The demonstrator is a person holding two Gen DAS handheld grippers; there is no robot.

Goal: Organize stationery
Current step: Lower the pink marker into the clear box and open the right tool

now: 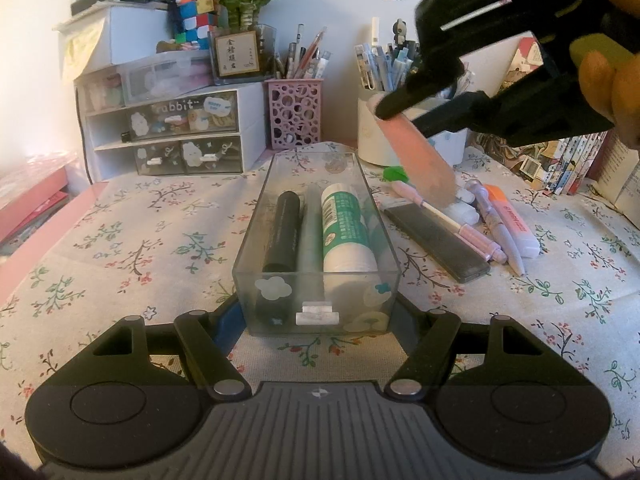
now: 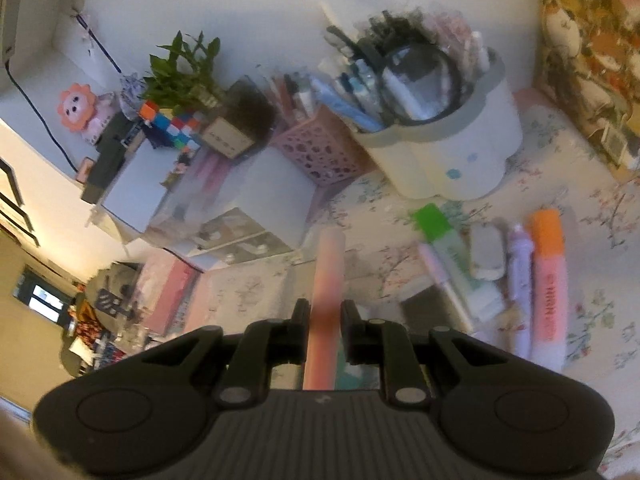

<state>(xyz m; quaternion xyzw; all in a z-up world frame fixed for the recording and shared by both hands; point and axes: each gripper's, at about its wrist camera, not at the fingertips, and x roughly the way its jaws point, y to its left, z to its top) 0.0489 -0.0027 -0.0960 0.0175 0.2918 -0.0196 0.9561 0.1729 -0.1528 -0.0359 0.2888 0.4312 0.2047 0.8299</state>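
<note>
Clamping a pink marker (image 2: 326,308), its long axis runs forward between the fingers (image 2: 301,320).

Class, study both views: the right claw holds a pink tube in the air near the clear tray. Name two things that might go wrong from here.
1. The right claw grips the pink tube near one end, so its long free end may swing and slip.
2. The clear tray already holds a black marker and a green-and-white bottle; little room remains, so the tube might catch the rim, or end up resting on top.
</note>
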